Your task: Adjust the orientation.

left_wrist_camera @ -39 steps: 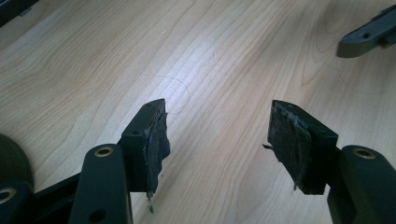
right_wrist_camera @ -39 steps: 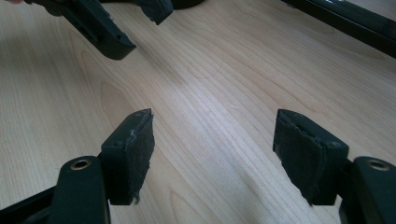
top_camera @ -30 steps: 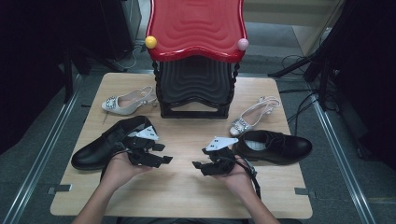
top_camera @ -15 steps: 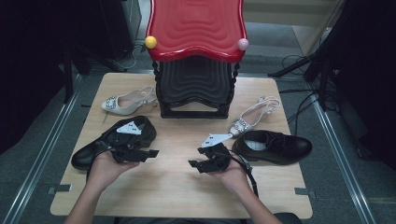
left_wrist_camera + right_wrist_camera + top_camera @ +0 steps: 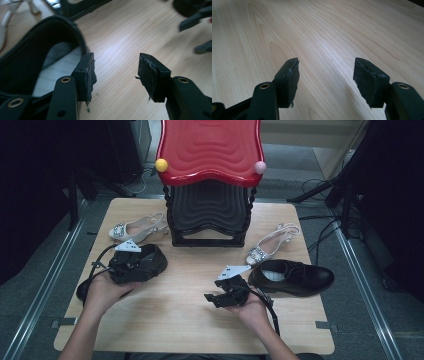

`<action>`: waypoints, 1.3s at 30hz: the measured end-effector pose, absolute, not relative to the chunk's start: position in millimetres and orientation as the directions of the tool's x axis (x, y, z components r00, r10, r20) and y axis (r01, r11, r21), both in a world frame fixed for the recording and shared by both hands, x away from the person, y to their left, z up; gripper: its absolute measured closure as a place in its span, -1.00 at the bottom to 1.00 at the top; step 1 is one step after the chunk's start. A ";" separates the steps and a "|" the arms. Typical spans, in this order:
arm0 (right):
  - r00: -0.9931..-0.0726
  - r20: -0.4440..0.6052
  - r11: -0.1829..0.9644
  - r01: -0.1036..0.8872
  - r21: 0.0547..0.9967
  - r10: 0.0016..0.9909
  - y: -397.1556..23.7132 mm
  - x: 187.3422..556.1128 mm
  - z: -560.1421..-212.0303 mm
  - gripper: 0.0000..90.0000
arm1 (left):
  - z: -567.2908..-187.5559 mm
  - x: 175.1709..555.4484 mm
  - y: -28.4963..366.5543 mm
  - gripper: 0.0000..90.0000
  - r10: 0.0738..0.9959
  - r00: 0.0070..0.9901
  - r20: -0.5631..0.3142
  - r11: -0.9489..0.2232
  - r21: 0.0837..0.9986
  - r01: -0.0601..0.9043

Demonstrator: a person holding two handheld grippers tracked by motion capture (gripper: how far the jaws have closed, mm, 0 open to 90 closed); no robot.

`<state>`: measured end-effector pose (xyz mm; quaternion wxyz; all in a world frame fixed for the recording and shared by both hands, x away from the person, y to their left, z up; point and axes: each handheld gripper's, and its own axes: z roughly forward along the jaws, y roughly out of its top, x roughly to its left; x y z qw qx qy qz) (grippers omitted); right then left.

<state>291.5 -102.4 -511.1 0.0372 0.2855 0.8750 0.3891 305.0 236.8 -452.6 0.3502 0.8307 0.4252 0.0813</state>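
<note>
Black leather is what I see at my left gripper: it hovers over the heel end of the black shoe at the table's left edge. Its jaws have just been closing a little, yet they stand apart with bare wood between them; one pad sits just beside the shoe's collar, and I cannot tell whether it touches. My right gripper rests low over the middle of the table, jaws wide with nothing between them. The second black shoe lies just beside it on the right. Two silver sandals flank the black rack under the red seat at the back
</note>
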 end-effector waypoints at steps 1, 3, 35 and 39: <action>-0.834 0.157 0.534 0.471 0.702 0.529 -102.4 291.5 -511.1 -0.15 | -452.6 305.0 236.8 0.06 0.763 0.625 -0.163 -0.393 0.651 0.649; -0.820 0.169 0.518 0.491 0.701 0.547 -108.2 289.2 -511.7 -0.15 | -450.7 309.3 239.1 0.07 0.766 0.620 -0.167 -0.391 0.645 0.657; -0.741 0.173 0.449 0.557 0.699 0.648 -150.4 266.1 -512.8 -0.16 | -483.4 373.3 218.0 0.37 0.805 0.570 -0.162 -0.415 0.532 0.738; -0.744 0.172 0.454 0.555 0.697 0.645 -150.0 266.5 -513.9 -0.16 | -484.1 374.6 219.8 0.53 0.813 0.556 -0.171 -0.399 0.532 0.747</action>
